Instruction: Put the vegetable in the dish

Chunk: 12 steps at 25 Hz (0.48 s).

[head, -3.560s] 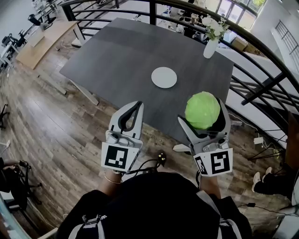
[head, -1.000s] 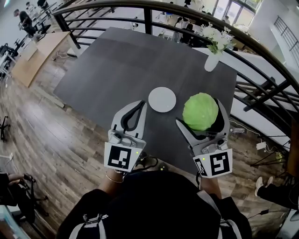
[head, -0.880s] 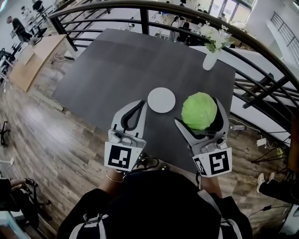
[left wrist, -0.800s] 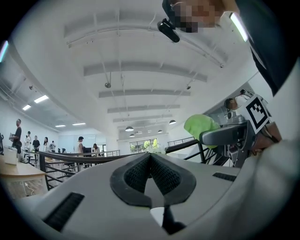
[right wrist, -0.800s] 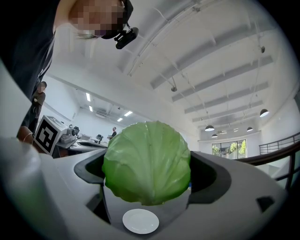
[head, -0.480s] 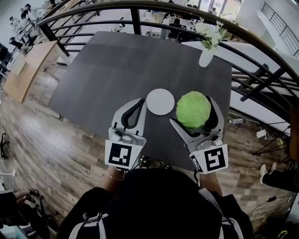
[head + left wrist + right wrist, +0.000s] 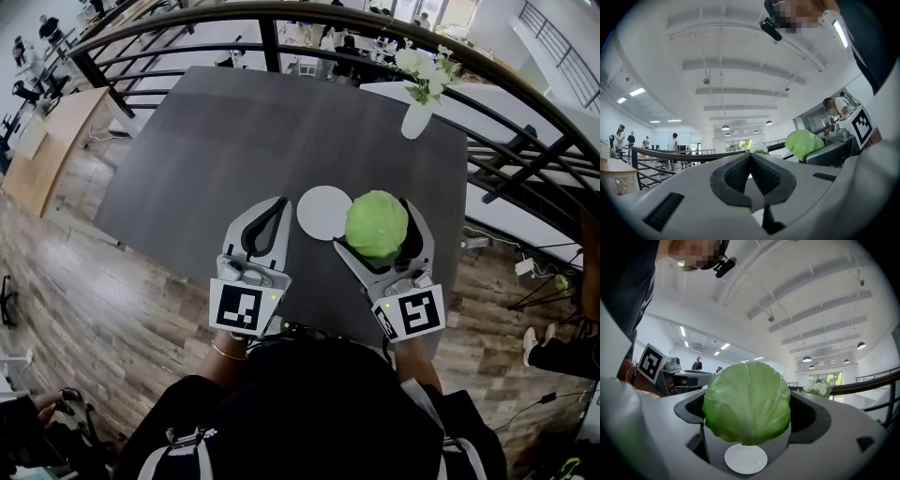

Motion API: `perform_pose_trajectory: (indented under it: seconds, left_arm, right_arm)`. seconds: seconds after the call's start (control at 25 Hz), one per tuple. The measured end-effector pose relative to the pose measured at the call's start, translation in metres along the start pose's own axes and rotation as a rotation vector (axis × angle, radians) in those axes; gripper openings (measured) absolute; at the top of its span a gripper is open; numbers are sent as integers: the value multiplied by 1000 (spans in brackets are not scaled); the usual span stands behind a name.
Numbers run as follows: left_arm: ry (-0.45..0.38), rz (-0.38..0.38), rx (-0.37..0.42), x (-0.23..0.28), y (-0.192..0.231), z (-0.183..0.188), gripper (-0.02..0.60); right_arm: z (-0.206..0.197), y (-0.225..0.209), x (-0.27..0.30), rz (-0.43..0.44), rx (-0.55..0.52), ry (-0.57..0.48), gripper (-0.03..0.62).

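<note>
A round green cabbage [image 7: 377, 224] sits clamped between the jaws of my right gripper [image 7: 379, 225], held in the air over the near part of the dark grey table [image 7: 234, 141]. In the right gripper view the cabbage [image 7: 747, 401] fills the jaws and the white dish [image 7: 746, 458] shows just below it. The white dish [image 7: 324, 212] lies on the table just left of the cabbage. My left gripper [image 7: 273, 211] is shut and empty, to the left of the dish. From the left gripper view the cabbage [image 7: 804, 142] shows at right.
A white vase with white flowers [image 7: 417, 105] stands at the table's far right corner. A black curved railing [image 7: 525, 103] runs behind and right of the table. Wooden floor [image 7: 103, 281] lies to the left, with a light wooden desk [image 7: 47, 141] beyond.
The right gripper with the cabbage has moved left, closer to the dish. The dish now lies just beside the cabbage. The left gripper has stayed shut in much the same place.
</note>
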<state>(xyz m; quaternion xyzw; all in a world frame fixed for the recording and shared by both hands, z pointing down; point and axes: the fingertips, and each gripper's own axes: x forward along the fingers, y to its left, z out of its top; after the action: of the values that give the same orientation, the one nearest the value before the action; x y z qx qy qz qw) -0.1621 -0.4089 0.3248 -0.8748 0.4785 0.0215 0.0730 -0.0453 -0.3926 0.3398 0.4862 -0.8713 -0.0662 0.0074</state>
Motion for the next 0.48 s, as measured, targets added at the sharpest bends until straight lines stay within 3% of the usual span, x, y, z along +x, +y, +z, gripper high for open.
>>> perform_pose_trajectory:
  seconds: [0.48]
  left_arm:
    - [25,-7,8,1,14,-14,0]
  right_arm:
    - [-36,6,24,11,24,54,525]
